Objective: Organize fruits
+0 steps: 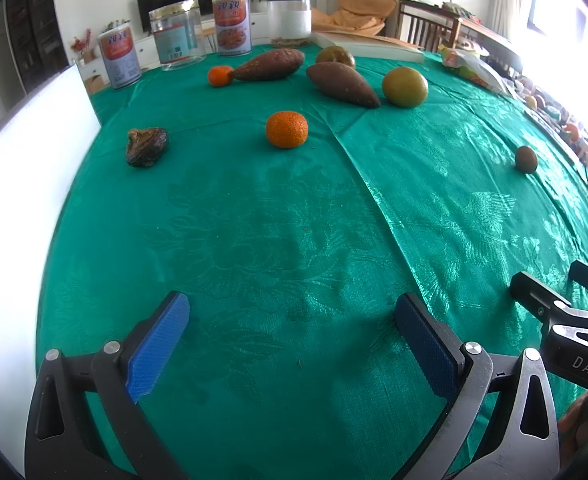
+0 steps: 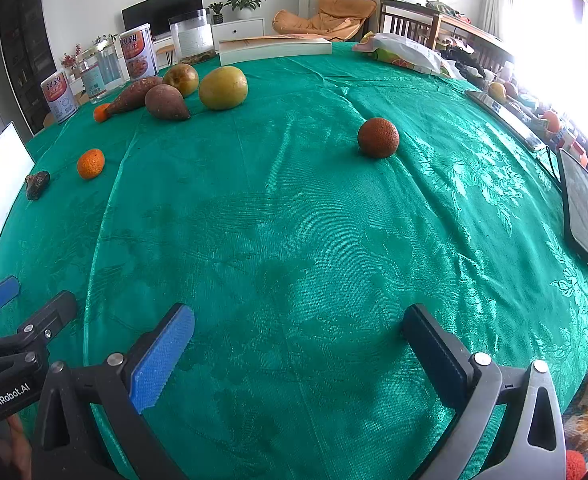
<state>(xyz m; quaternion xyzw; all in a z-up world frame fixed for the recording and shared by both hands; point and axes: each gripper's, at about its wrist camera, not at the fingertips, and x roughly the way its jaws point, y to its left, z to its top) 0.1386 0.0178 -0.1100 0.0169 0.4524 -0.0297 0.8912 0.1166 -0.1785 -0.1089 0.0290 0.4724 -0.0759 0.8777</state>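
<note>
We judge the sorting barely begun — the fruit lies scattered on the green cloth (image 1: 253, 220), nothing gathered. Far ahead of our left gripper (image 1: 291, 340), fingers spread and empty, sit two sweet potatoes (image 1: 342, 84), a pear (image 1: 404, 87), then an orange (image 1: 286, 129) nearer. Our right gripper (image 2: 298, 354) is likewise spread, holding nothing — a small russet fruit (image 2: 378, 137) lies ahead, slightly right

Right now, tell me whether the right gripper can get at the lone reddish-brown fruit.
Probably yes: the right gripper is open, and only bare green cloth lies between it and the reddish-brown fruit.
</note>
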